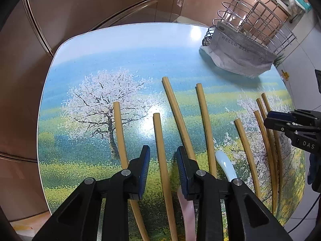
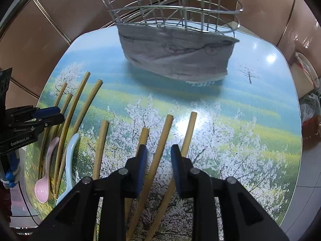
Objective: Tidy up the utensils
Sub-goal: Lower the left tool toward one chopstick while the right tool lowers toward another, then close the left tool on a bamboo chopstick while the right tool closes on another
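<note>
Both the left claw (image 1: 163,170) and the right claw (image 2: 158,168) hang part-open and empty, each straddling a bamboo chopstick (image 1: 160,150) lying flat on the bench (image 1: 120,46): light, stiff, smooth sticks likely to roll, best pinched mid-length.

Tan chopsticks (image 2: 158,150); pink spoon (image 2: 45,178); pale-blue spoon (image 2: 69,160); blossom-tree landscape table (image 1: 100,64).

Bamboo chopsticks (image 1: 160,150) lie scattered flat beside two spoons (image 2: 45,172) (pink, white).
</note>
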